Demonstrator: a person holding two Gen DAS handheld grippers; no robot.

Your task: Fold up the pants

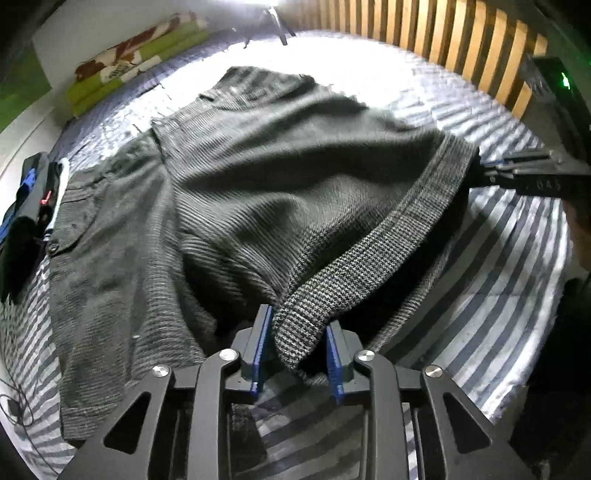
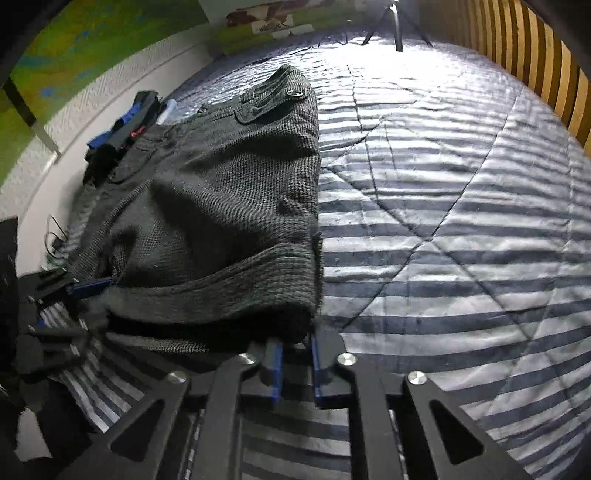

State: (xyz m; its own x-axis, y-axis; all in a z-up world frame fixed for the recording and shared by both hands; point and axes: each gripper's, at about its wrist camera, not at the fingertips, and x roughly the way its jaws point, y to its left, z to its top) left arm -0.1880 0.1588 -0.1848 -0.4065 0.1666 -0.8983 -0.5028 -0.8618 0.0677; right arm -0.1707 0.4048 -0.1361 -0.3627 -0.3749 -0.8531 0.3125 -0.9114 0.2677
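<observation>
Dark grey woven pants [image 1: 221, 184] lie spread on a blue-and-white striped quilt [image 1: 498, 277]. The hem band [image 1: 388, 236] is lifted off the bed and hangs between both grippers. My left gripper [image 1: 298, 350] is shut on the near end of that band, its blue pads [image 1: 262, 347] pressing the cloth. My right gripper [image 1: 484, 168] pinches the far corner. In the right wrist view the pants [image 2: 221, 184] run away towards the buttoned waist pockets [image 2: 273, 99]. There my right gripper [image 2: 295, 369] is shut on the cloth's edge, and the left gripper [image 2: 92, 286] holds the band's left end.
A wooden slatted headboard [image 1: 461, 37] borders the bed on the right. Folded green and patterned bedding [image 1: 140, 62] lies at the far end near tripod legs [image 1: 275, 26]. Dark and blue items [image 1: 29, 206] sit at the left edge by a white wall. A thin cable [image 1: 14, 406] trails nearby.
</observation>
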